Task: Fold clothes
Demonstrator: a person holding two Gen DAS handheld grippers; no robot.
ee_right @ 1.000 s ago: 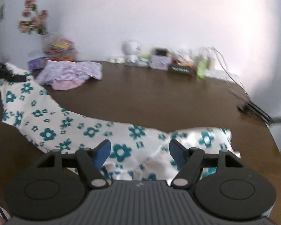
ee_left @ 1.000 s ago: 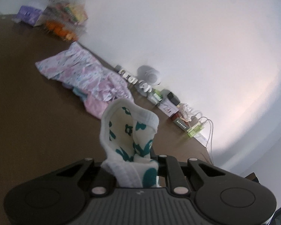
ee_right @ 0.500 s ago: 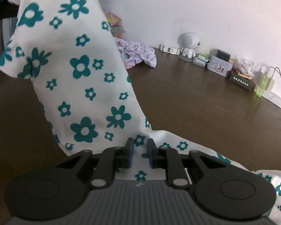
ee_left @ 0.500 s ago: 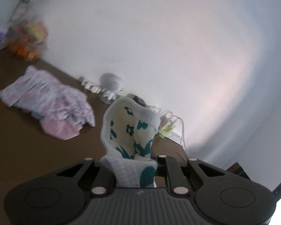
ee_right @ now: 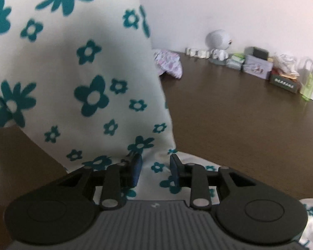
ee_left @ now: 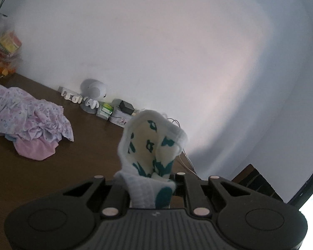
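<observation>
- The left hand-held gripper (ee_left: 151,184) is clamped on a bunched, ribbed hem of the white cotton garment printed with teal flowers (ee_left: 151,145); that pinched end stands up out of the black fingers, clear of the dark brown wooden counter (ee_left: 52,179).
- From the right wrist view, the same flowered garment (ee_right: 79,83) hangs as a broad sheet on the left side, raised above the counter (ee_right: 240,125), while its lower part trails down onto the wood under the camera.
- The right hand-held gripper (ee_right: 155,171) has its blue-padded fingers apart with cloth lying in the gap; they grip nothing.
- As a judgement, the garment is held up and spread, not yet in a folded shape; whether this lift serves to straighten it or to lay one half over the other cannot be told.
- A rumpled heap of pink and lilac floral clothes (ee_left: 29,123) lies further back on the counter, loosely piled.
- Along the white wall (ee_left: 177,52) stand a small white round-headed figurine (ee_left: 92,98), little boxes and tins (ee_right: 257,65), a pale green bottle (ee_right: 309,83) and thin cables.
- The counter is bare and smooth in its middle; the room is plain and softly lit.
</observation>
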